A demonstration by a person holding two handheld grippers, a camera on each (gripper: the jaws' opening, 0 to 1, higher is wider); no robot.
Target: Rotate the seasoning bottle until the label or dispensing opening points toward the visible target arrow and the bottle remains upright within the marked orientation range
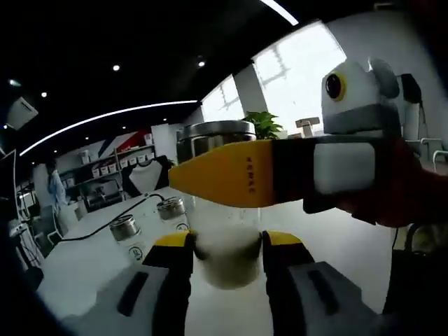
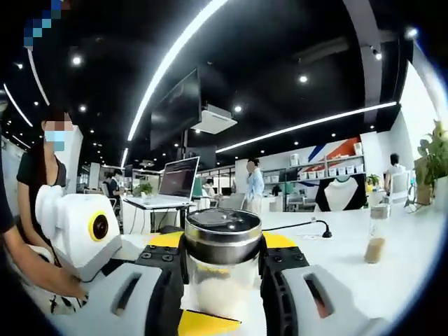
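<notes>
The seasoning bottle (image 1: 227, 260) is a clear glass jar with pale powder and a steel lid (image 2: 222, 229), standing upright on the white table (image 1: 91, 259). My left gripper (image 1: 227, 241) is shut on its lower body, with the yellow-tipped fingers (image 1: 175, 245) pressed to both sides. My right gripper (image 2: 222, 246) is shut on the bottle at the lid. In the left gripper view the right gripper's yellow finger (image 1: 231, 182) crosses in front of the bottle's top from the right. The left gripper's yellow finger (image 2: 203, 323) peeks in at the bottom of the right gripper view.
Two more steel-lidded jars (image 1: 126, 227) (image 1: 171, 208) stand on the table beyond, beside a black cable (image 1: 105, 227). A slim bottle of brown spice (image 2: 376, 241) stands to the right. A person (image 2: 42, 175) sits close on the left, and a laptop (image 2: 178, 178) lies behind.
</notes>
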